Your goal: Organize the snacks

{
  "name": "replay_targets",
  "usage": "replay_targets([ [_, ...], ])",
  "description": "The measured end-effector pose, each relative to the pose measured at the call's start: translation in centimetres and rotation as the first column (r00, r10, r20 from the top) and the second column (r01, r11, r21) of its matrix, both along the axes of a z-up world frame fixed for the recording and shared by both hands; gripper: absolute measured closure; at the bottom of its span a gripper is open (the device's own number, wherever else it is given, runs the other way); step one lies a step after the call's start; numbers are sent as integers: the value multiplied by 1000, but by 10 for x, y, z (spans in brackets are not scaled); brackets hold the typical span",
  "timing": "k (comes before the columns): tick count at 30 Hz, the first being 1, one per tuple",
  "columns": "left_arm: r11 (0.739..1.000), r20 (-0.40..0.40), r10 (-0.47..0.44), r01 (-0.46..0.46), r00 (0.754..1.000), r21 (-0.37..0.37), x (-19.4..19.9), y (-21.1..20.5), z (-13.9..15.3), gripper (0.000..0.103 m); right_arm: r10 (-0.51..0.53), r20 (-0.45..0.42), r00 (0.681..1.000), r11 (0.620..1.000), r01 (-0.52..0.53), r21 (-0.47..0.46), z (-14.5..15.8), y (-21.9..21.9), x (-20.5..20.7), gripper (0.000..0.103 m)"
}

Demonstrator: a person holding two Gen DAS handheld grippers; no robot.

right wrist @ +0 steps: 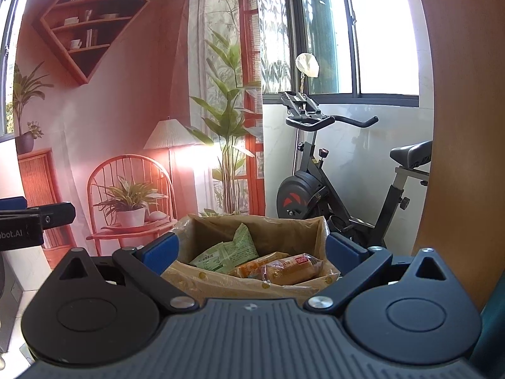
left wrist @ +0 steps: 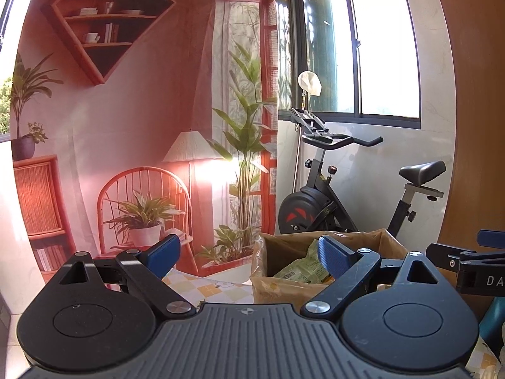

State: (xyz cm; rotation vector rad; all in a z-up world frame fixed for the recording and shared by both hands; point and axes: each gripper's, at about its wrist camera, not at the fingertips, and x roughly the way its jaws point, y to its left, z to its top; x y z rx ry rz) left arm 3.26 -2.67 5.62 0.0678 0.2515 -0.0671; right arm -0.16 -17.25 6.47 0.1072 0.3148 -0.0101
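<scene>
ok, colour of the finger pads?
Blue pads on black fingers; clearest in the right wrist view.

I am working in a home, in what looks like a sunlit balcony room or spare corner. An exercise bike [right wrist: 341,173] stands by sliding windows [right wrist: 356,34] over a pale marble-look wall. A printed backdrop cloth [left wrist: 132,120], showing shelves, a lamp and potted plants, hangs at the left. A checked tablecloth [left wrist: 208,287] covers the table under a cardboard box [right wrist: 252,279] of packaged snacks [right wrist: 290,268].
</scene>
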Motion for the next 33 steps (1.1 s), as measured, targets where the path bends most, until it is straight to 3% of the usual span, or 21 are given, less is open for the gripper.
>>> replay_targets([
  [33,1000,-8,29,-29,1000,-2,-6,2,-4,8,-4,-12,1000,1000,4,6,-4,1,-4,2],
])
